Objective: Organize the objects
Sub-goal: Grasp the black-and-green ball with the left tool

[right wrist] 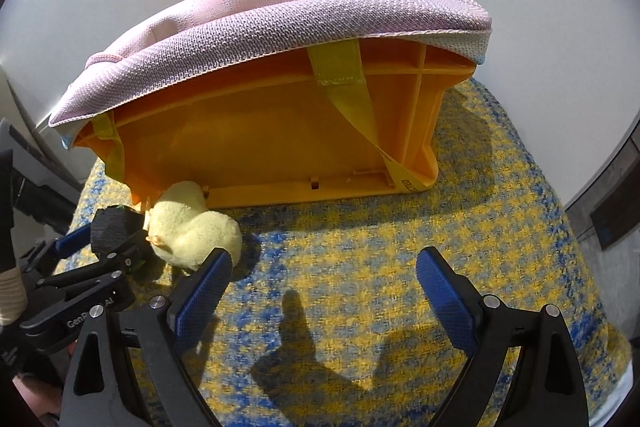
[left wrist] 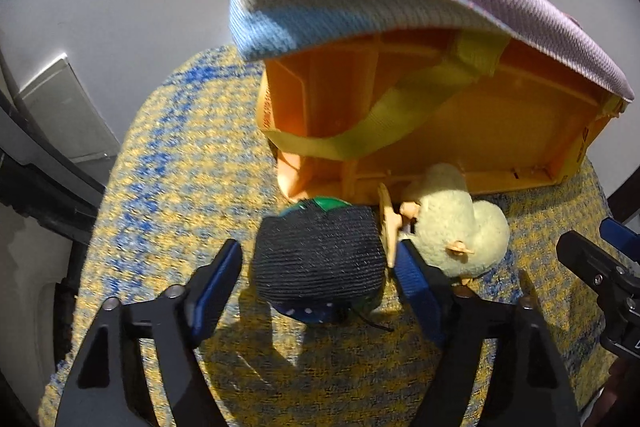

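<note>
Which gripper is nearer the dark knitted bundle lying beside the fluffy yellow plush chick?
Left. The left gripper straddles the dark knitted bundle, one finger on each side. The right gripper hangs over bare woven cloth, beyond the plush chick.

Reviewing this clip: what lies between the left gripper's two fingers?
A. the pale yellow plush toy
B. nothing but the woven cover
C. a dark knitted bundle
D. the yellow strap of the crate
C: the dark knitted bundle sits between the left gripper fingers, while the plush toy lies outside them.
</note>
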A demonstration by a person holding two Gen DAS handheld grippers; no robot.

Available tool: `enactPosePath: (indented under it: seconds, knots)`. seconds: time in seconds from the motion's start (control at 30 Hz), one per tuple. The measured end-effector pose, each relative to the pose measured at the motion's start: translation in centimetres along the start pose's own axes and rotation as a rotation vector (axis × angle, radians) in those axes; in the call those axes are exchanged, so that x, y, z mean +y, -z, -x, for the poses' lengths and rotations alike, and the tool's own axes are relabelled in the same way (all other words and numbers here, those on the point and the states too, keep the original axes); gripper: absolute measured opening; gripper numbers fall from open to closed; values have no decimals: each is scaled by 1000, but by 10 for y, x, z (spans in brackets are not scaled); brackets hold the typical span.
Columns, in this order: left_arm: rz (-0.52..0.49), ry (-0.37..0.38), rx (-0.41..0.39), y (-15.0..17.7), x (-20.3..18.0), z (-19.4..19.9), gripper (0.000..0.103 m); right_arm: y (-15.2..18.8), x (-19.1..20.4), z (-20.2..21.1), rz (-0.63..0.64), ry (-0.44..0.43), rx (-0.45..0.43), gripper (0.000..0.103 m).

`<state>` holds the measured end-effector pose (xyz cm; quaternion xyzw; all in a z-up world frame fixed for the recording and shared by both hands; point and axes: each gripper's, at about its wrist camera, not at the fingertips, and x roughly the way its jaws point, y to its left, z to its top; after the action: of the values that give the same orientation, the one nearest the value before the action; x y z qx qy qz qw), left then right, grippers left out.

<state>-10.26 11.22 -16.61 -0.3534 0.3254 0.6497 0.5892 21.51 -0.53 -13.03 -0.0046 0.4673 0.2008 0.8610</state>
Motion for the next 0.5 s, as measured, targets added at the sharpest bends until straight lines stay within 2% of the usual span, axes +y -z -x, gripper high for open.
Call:
enactPosePath:
  seconds: [0.13, 0.5]
  knots:
    - [-9, 9, -7, 2, -3, 1, 68, 0, -1, 1, -1, 2, 1, 94]
    - [1, 7, -15, 11, 1, 15, 63, -1, 3, 11, 14, -4, -16, 94]
